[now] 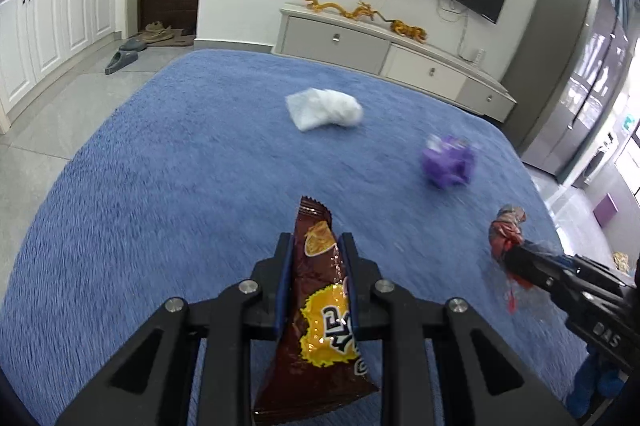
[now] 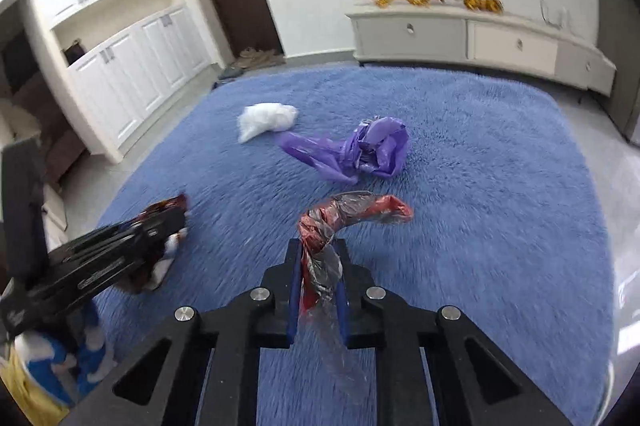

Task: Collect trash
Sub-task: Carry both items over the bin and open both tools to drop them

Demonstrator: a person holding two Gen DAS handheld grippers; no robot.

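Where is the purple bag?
The purple bag lies on the blue rug, just right of the white bag and beyond the right gripper.

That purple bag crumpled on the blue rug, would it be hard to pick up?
Probably not. The purple bag looks like thin crumpled plastic film, so it is likely very light and floppy, sagging wherever it is pinched. Its glossy surface may be a bit slippery. Lying loosely on the blue rug, a nudge would likely slide it.
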